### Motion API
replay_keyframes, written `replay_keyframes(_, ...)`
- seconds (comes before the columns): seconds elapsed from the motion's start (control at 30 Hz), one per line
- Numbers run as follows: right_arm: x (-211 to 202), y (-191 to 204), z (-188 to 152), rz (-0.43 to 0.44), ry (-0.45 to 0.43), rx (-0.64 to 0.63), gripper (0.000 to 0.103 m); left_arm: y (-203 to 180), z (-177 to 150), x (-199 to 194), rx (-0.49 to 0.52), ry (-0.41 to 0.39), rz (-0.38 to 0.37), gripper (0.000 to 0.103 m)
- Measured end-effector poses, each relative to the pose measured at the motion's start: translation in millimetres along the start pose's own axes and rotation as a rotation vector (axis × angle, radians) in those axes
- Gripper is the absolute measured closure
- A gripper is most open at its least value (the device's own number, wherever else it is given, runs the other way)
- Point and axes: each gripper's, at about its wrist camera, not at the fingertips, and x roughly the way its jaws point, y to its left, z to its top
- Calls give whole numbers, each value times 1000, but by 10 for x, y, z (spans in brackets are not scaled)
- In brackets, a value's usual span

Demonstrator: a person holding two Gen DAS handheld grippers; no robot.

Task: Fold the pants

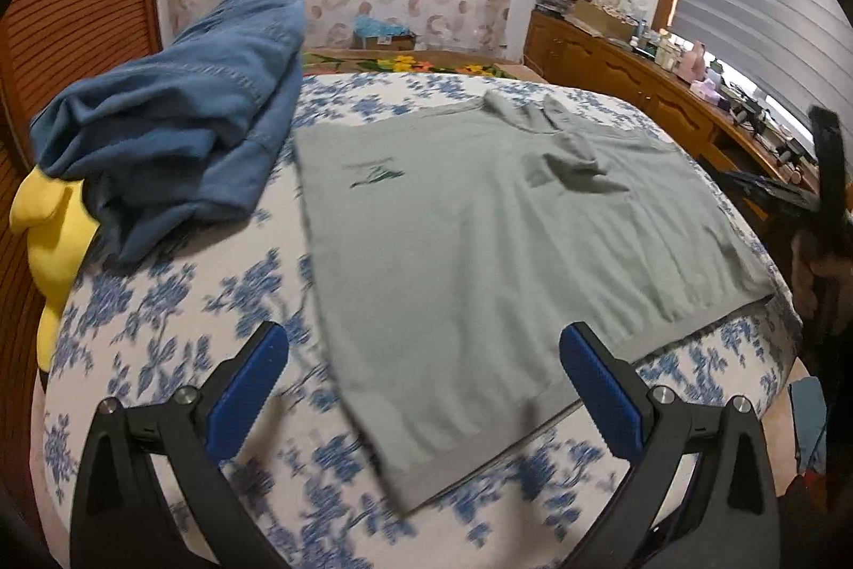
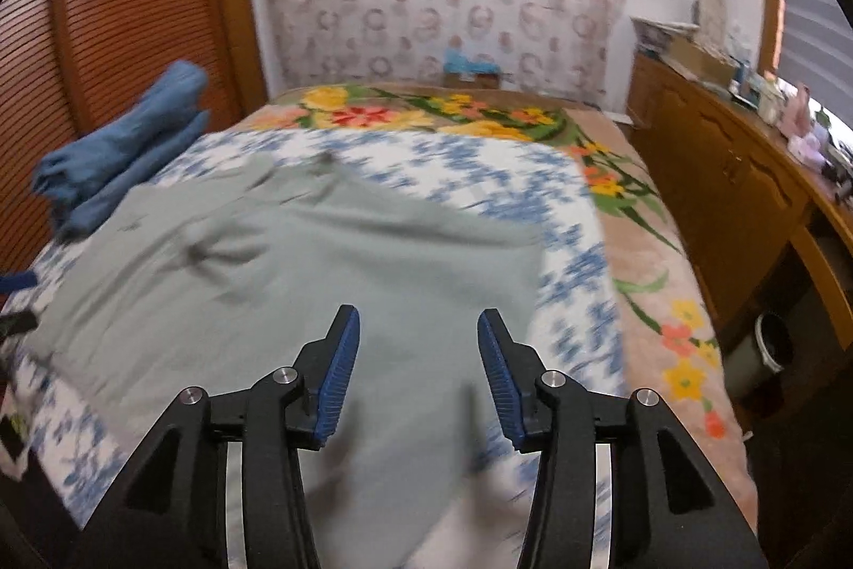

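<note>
Grey-green pants (image 1: 480, 249): flat on the bed (image 1: 160, 329), dark green mark (unreadable), near hem by the bed's edge. Blue garment (image 1: 176, 115) heaped left. Left tool (image 1: 424, 387) wide, empty; right tool (image 2: 418, 371) half-open, empty.

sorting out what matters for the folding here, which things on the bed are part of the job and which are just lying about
Part of the job:
- grey-green garment, spread flat on the bed
- left gripper, open
- right gripper, open, nothing between the pads

Lying about:
- blue denim bundle
- yellow plush toy
- floral blanket
- cluttered wooden dresser
</note>
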Motion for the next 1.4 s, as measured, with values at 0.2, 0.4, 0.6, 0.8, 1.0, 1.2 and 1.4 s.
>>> replay_keyframes(0.2,-71,412,-199,67,-4,-36,54,95,-148,-64,-9,11,13,0)
replay_keyframes(0.4,-139,684,-310,84,-16,-57,54,101,-286,-176,-18,7,-14,4)
replay_keyframes(0.6,-201,800,-392,99,-22,-61,53,79,-363,-288,-28,-13,-33,15)
replay_keyframes(0.8,-208,829,-466,97,-16,-51,53,112,-411,-309,-51,-13,-54,44)
replay_keyframes(1.0,-215,827,-481,98,-19,-47,53,92,-441,-267,-47,-1,-65,57)
replay_keyframes(1.2,-259,846,-510,100,-26,-36,52,107,-475,-187,-54,14,-62,70)
replay_keyframes(1.4,-275,850,-536,105,-26,-26,52,140,-453,-142,-64,14,-80,90)
